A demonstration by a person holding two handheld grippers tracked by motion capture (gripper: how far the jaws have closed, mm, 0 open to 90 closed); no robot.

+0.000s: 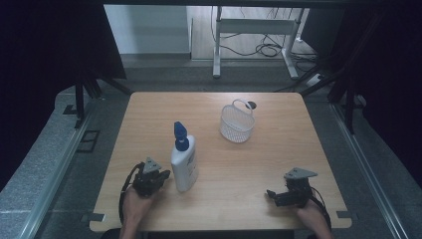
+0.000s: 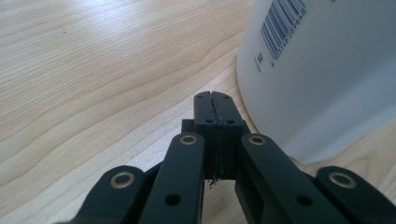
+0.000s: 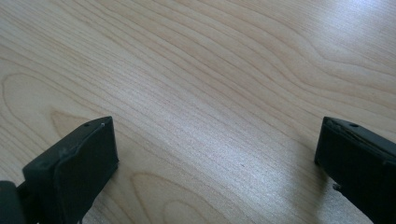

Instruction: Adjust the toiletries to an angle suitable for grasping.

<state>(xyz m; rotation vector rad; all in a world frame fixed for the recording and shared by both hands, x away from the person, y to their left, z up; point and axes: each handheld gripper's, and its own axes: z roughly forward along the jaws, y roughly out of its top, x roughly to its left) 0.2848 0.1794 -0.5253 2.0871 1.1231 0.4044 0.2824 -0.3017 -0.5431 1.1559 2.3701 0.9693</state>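
One barcode label marks the white bottle [image 2: 327, 70].

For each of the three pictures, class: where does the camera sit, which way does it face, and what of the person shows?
High view: above the person's side, facing forward and down on the wooden table; both hands, both grippers.
Left gripper view: on the left gripper, jaws shut, beside the white plastic bottle.
Right gripper view: on the right gripper, jaws open over bare wood.
Shared: high and left gripper views show the bottle.
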